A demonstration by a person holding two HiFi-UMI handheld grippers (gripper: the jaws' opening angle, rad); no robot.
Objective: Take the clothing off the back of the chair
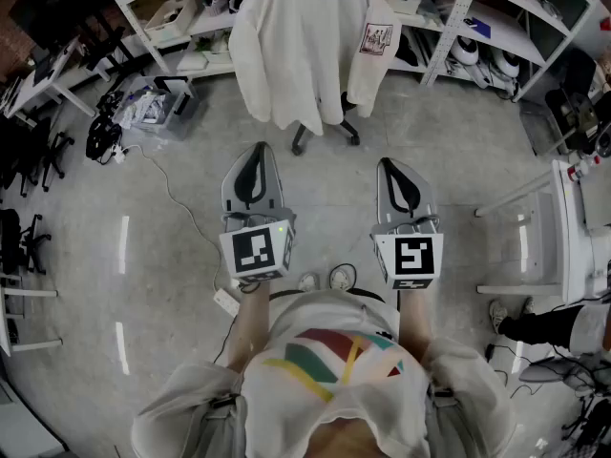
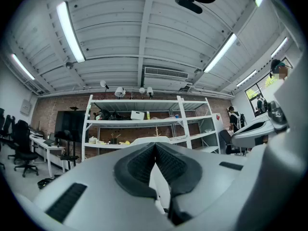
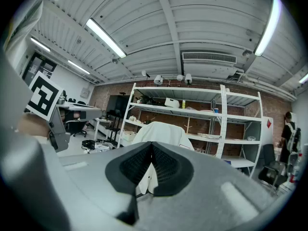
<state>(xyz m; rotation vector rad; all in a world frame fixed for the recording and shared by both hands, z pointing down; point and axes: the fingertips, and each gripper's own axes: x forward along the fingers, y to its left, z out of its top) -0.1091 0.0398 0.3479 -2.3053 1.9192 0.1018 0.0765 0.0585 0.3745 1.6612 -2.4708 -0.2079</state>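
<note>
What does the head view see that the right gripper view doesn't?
Only the head view shows the chair's wheeled base and the person's striped shirt. Only the right gripper view shows the ceiling lights and the air vent. Both show the white clothing draped over that chair, and the shelves behind it.

Cream-white clothing (image 1: 304,51) draped over the back of a swivel chair (image 1: 348,133), at 12 o'clock in the head view. It hangs spread wide and covers the backrest, with a sleeve falling at each side. A small printed patch (image 1: 377,38) marks the 3 o'clock sleeve. Beneath the hem only the chair's dark base shows, on the floor (image 1: 458,160).
</note>
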